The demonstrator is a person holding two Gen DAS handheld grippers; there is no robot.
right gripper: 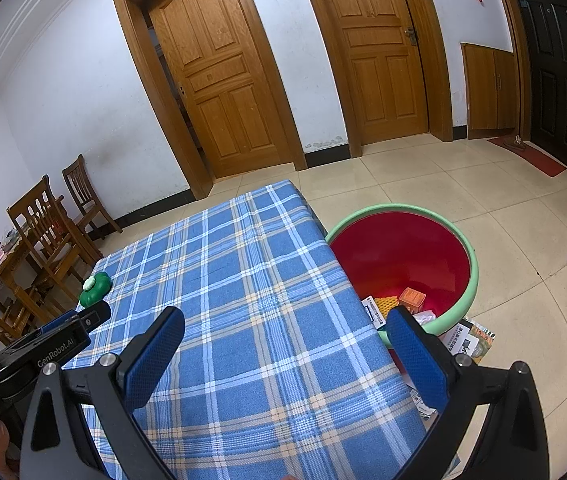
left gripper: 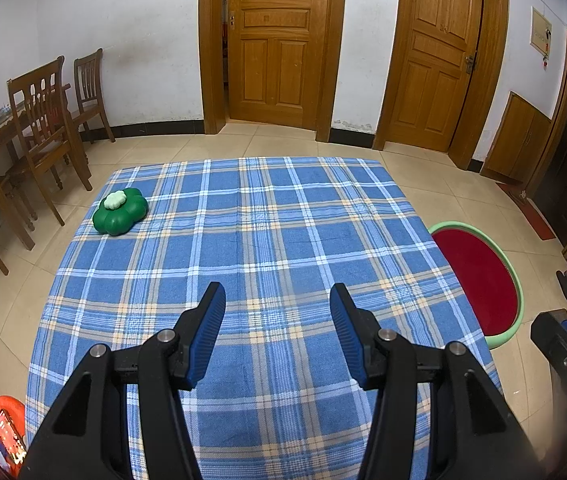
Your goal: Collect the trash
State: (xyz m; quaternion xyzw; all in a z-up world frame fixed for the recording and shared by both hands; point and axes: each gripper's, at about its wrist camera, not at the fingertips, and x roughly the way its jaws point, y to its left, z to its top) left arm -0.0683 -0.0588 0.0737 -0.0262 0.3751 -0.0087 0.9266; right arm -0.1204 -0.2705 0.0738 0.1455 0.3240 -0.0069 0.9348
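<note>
A blue plaid tablecloth (left gripper: 267, 240) covers the table (right gripper: 243, 300). My left gripper (left gripper: 277, 292) hangs open above its near middle with nothing between the fingers. My right gripper (right gripper: 283, 320) is open too, over the table's right edge, also holding nothing. A red basin with a green rim (right gripper: 403, 256) stands on the floor right of the table (left gripper: 479, 280). Several pieces of trash lie in it: an orange box (right gripper: 413, 298), a yellow-orange packet (right gripper: 386, 304) and a white carton (right gripper: 373, 312). More paper packaging (right gripper: 471, 340) lies on the floor beside the basin.
A green clover-shaped object with a pale top (left gripper: 120, 210) sits at the table's far left (right gripper: 95, 288). Wooden chairs (left gripper: 43, 120) and a side table stand left. Two wooden doors (left gripper: 279, 40) are at the back. The left gripper's body (right gripper: 43, 352) shows at lower left.
</note>
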